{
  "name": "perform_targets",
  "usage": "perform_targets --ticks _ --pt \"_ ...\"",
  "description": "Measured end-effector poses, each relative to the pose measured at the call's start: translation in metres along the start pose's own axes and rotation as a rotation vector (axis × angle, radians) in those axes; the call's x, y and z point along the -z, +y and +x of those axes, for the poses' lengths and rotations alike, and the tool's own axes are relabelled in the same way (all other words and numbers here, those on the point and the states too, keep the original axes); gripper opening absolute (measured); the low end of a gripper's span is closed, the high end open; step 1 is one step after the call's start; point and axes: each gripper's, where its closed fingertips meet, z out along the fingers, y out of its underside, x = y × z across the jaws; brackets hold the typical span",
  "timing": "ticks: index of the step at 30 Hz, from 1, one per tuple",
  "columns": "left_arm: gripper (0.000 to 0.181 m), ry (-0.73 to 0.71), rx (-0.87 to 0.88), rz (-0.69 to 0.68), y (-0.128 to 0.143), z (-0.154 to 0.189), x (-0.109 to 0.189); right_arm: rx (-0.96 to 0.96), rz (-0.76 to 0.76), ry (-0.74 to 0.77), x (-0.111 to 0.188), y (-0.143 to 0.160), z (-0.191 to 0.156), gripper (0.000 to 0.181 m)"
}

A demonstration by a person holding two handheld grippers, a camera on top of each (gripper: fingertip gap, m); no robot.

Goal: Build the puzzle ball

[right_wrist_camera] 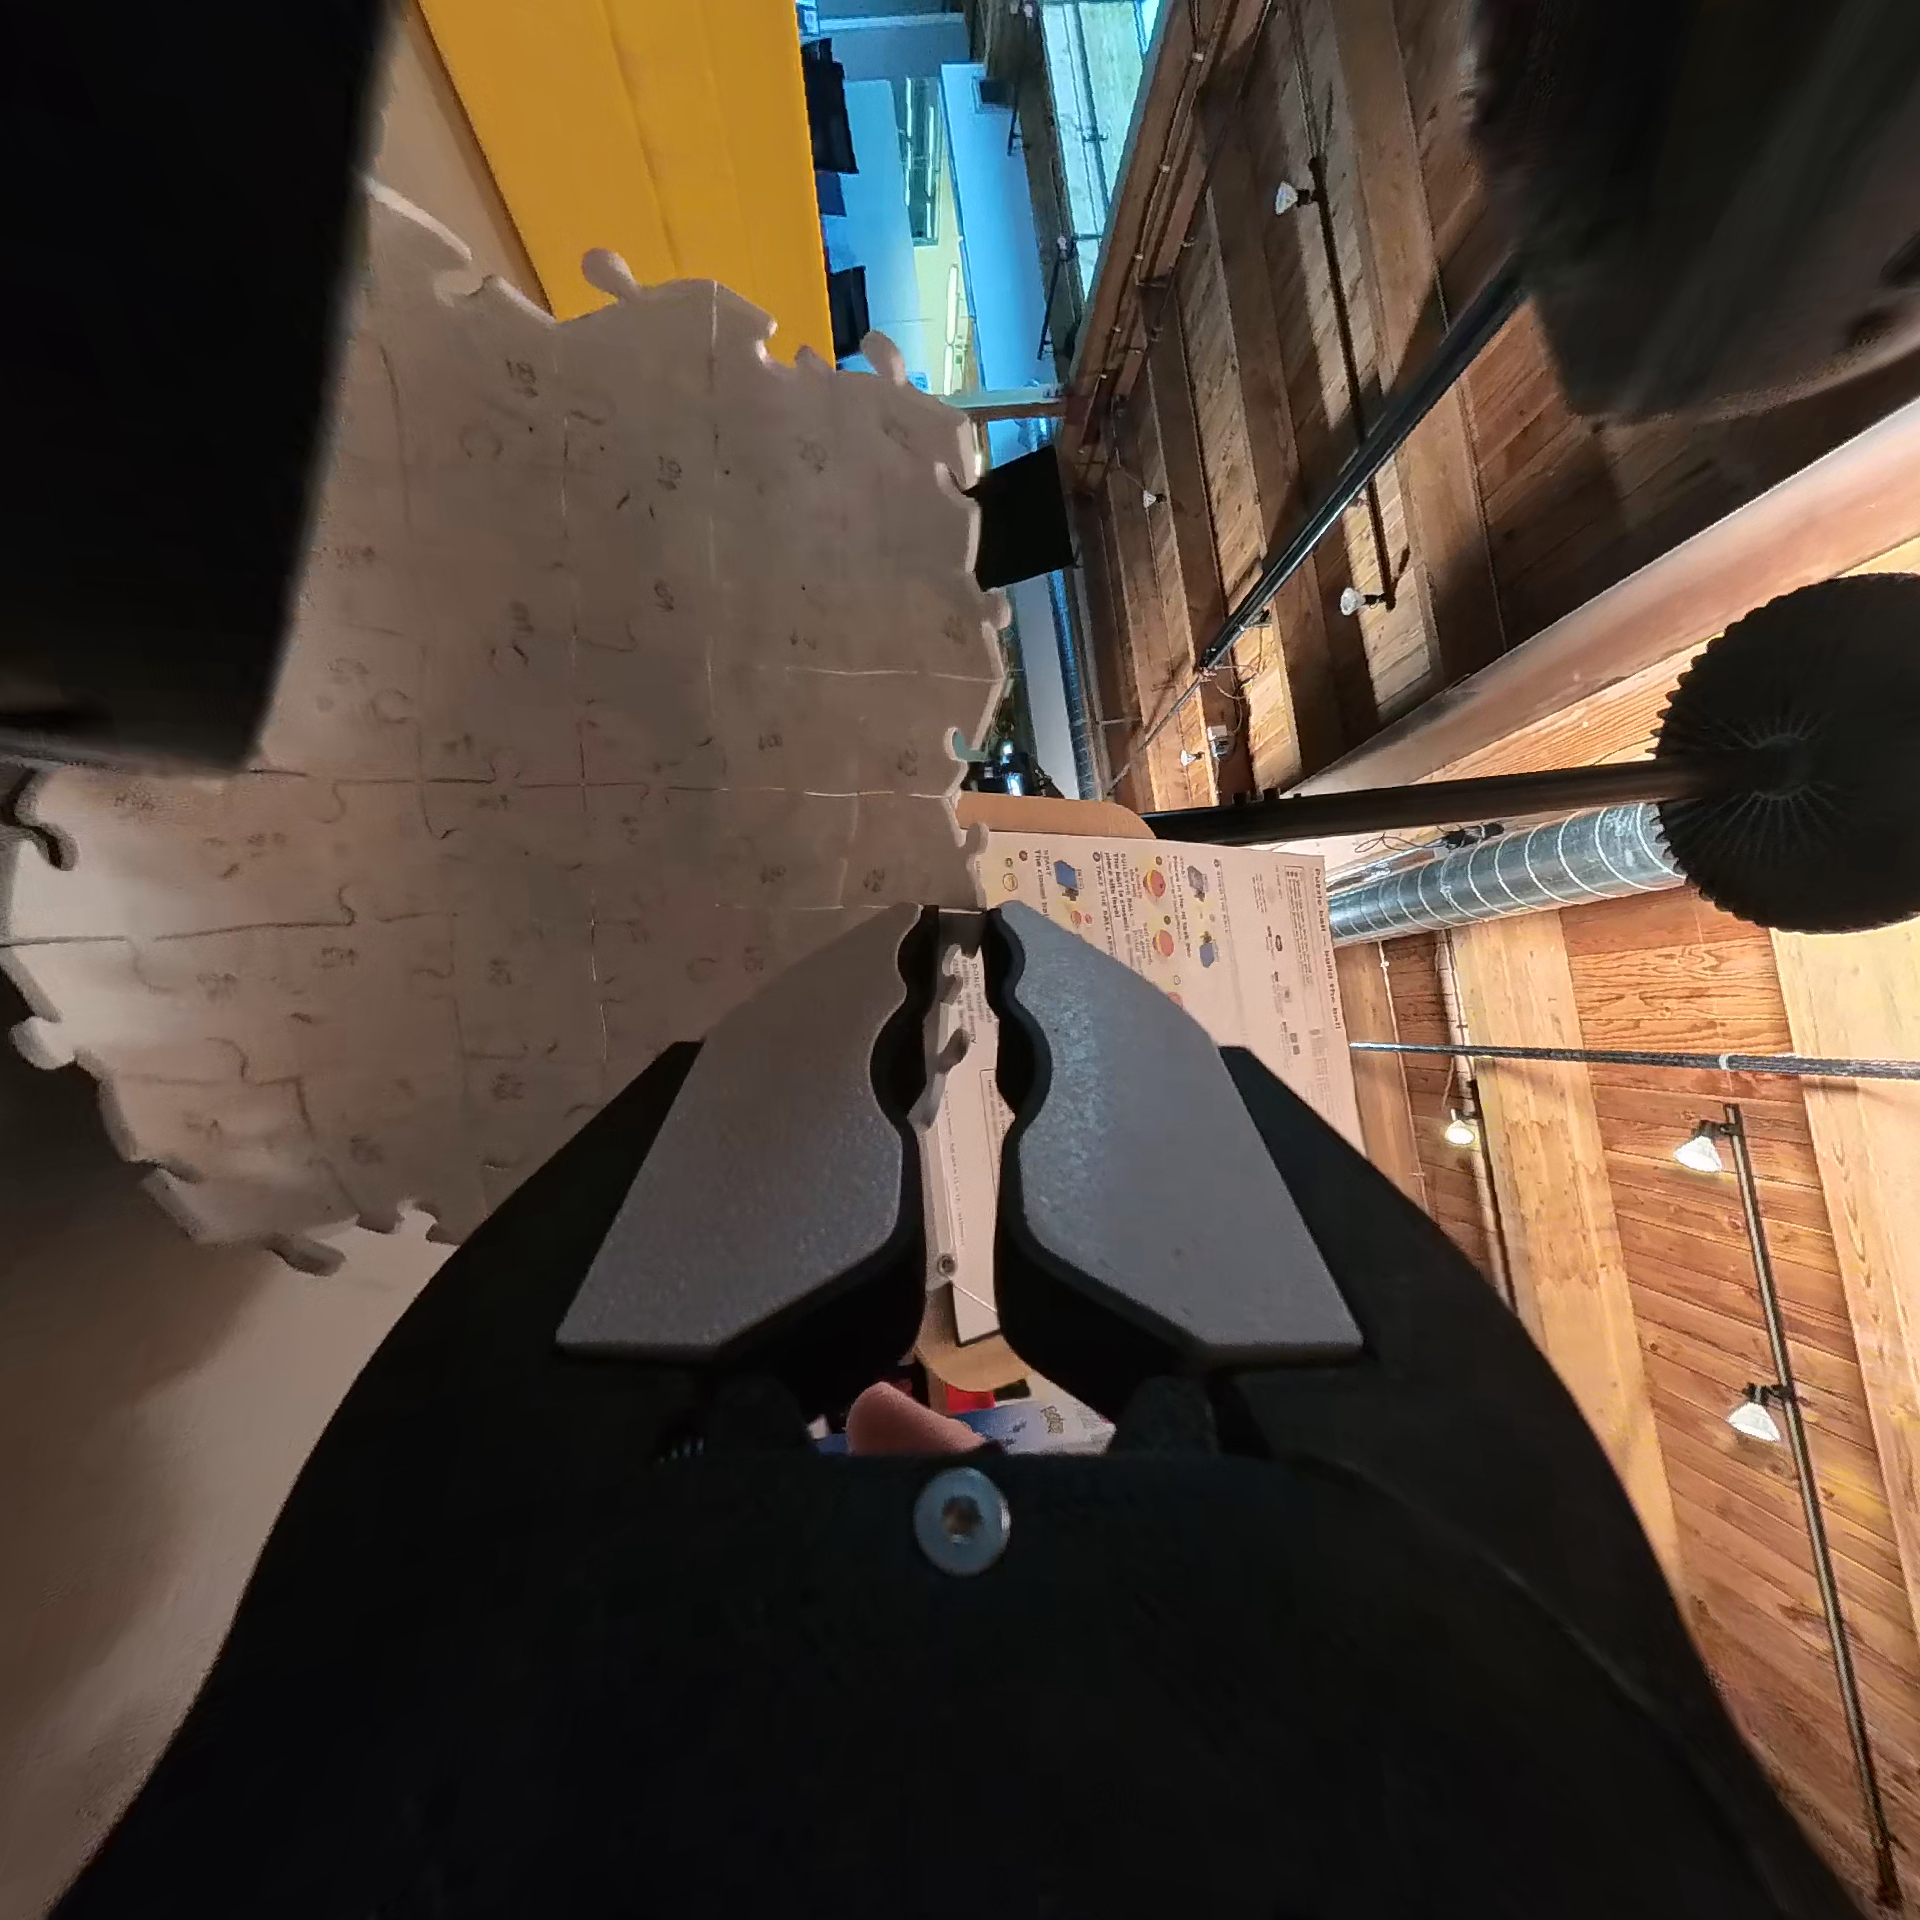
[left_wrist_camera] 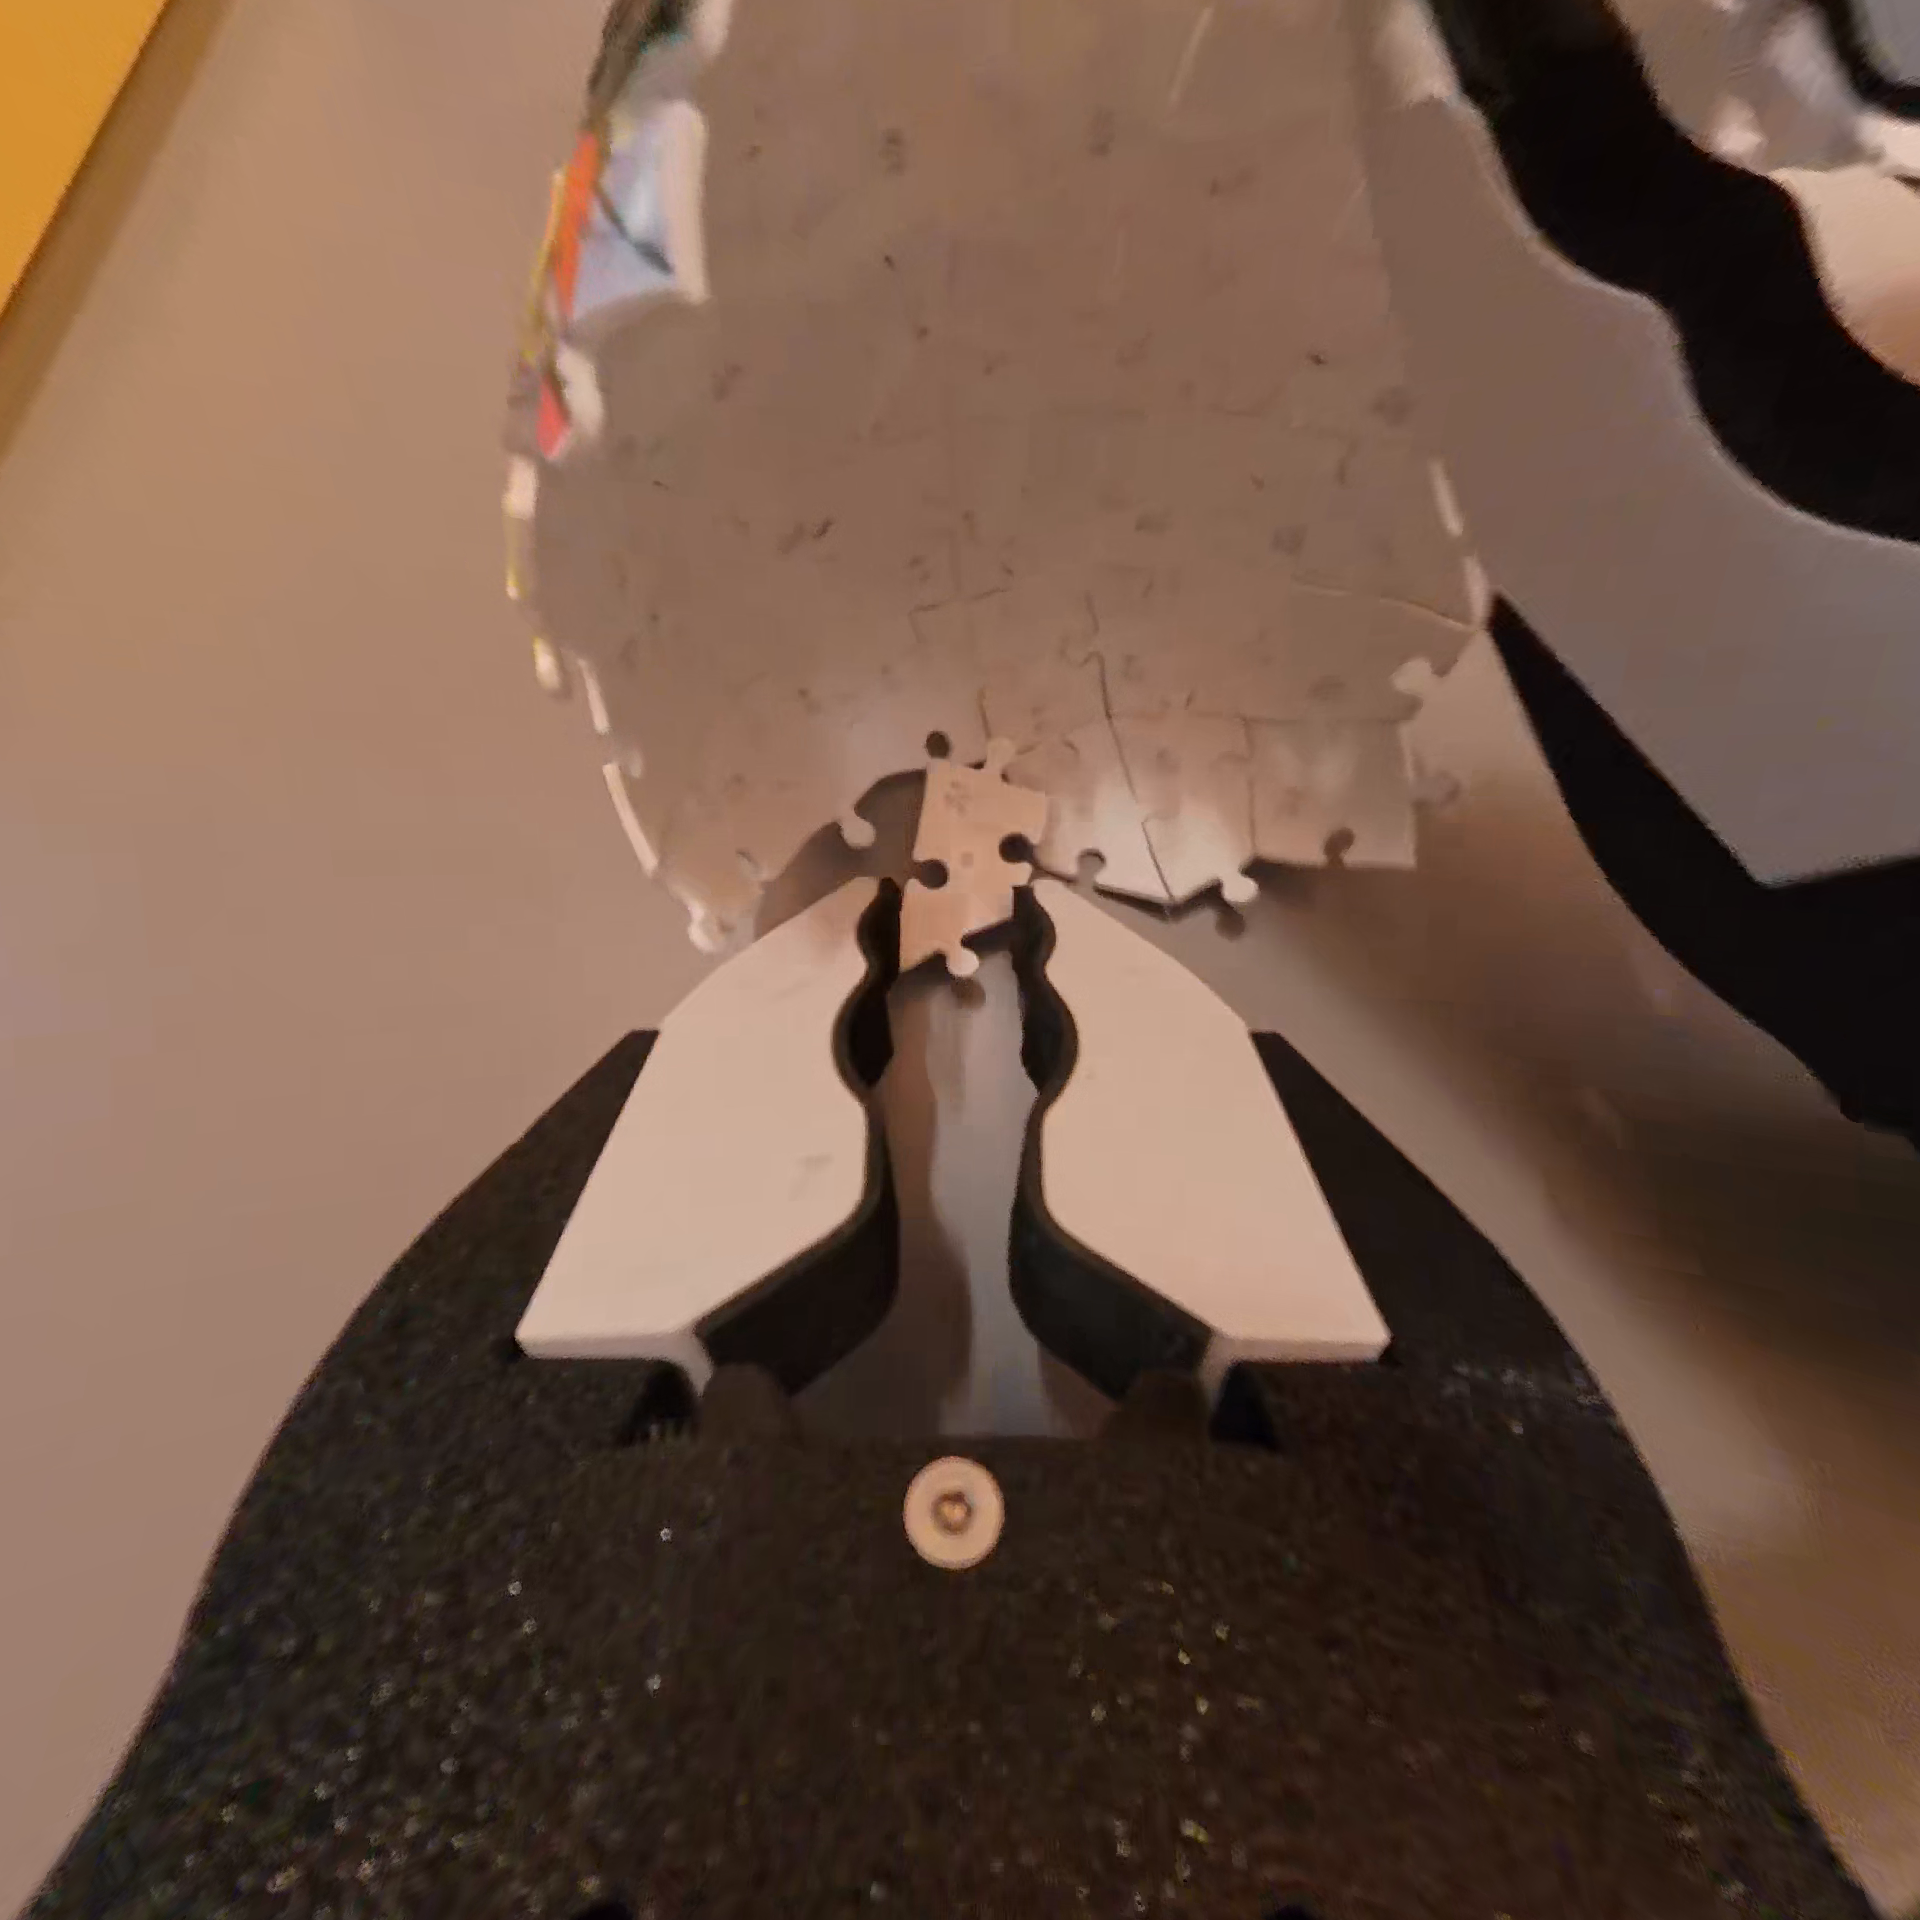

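The half-built puzzle ball is a curved white shell with its plain, numbered inner side facing me and a strip of coloured outer print at its left rim. My left gripper is shut on a single loose white puzzle piece and holds it against the shell's lower jagged edge. In the right wrist view the shell fills the left half. My right gripper is shut on the shell's rim, with edge tabs showing between its fingers. The right gripper also shows in the left wrist view at the upper right.
A beige tabletop lies under the shell, with a yellow surface beyond its left edge. The left gripper's black body blocks the upper left of the right wrist view. A printed instruction sheet stands behind the right fingers.
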Motion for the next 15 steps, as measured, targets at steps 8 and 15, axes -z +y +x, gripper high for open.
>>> perform_targets --ticks 8,15 --pt "0.02 -0.045 0.068 -0.039 -0.002 -0.005 -0.01 -0.027 0.001 -0.009 0.0 0.0 -0.001 0.007" --pt "0.023 0.026 0.12 0.008 -0.006 0.001 -0.006 -0.031 0.011 -0.003 0.0 -0.002 0.0 0.007"
